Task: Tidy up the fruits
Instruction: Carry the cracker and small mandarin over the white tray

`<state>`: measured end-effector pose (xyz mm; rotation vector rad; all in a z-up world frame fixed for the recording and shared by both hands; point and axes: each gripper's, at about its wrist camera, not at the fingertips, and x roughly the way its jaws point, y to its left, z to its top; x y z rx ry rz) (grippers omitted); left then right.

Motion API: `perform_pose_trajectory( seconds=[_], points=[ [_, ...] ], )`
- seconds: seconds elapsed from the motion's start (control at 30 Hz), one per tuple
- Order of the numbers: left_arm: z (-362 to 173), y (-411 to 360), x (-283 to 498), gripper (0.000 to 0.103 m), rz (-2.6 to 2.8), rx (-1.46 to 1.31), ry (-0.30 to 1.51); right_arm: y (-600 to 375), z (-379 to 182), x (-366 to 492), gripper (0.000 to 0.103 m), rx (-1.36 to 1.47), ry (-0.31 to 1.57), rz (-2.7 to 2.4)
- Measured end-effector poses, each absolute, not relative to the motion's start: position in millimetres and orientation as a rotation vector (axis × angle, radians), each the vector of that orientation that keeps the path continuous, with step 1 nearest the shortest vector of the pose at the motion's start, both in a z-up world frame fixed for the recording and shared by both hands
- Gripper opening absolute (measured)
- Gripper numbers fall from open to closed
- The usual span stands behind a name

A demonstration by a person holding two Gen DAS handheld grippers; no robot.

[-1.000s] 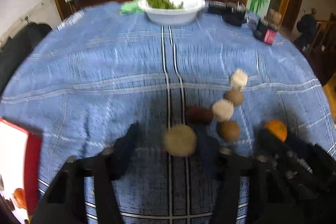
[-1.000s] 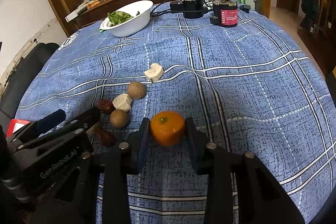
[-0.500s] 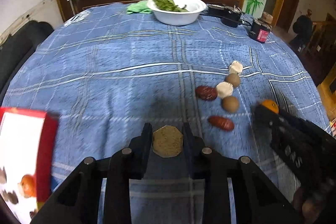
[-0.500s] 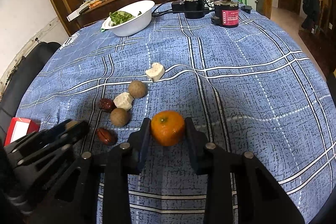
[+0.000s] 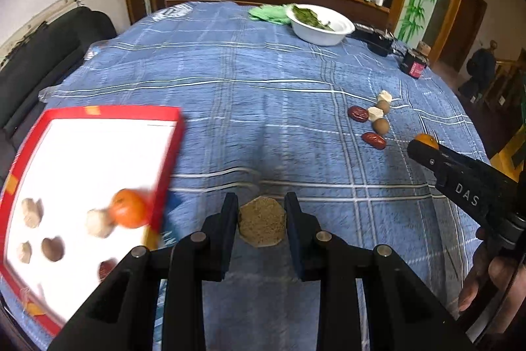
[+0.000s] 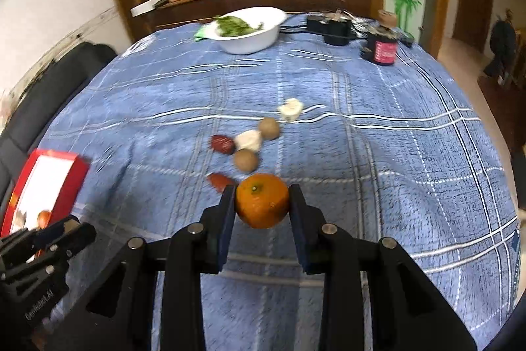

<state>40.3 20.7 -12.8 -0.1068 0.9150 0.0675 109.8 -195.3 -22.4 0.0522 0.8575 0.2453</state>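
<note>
Left gripper clamps a tan cake beside the red tray; right gripper grips an orange.

The tablecloth is matt woven blue cloth with white lines. The grainy brown disc looks rough and dull between matt black plastic fingers, while the orange has dimpled, faintly glossy peel.

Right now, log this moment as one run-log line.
left gripper: shut on cake | right gripper: shut on orange | tray: partly filled
</note>
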Motion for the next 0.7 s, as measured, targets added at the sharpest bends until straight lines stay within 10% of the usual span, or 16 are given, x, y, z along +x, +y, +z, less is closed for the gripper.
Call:
perform_pose_trajectory(
  seconds=[0.7],
  points=[
    [7,98,-23,0.028,0.142,-0.210,0.828,-115,19,27,0.034,-0.019,0.781,0.416]
  ],
)
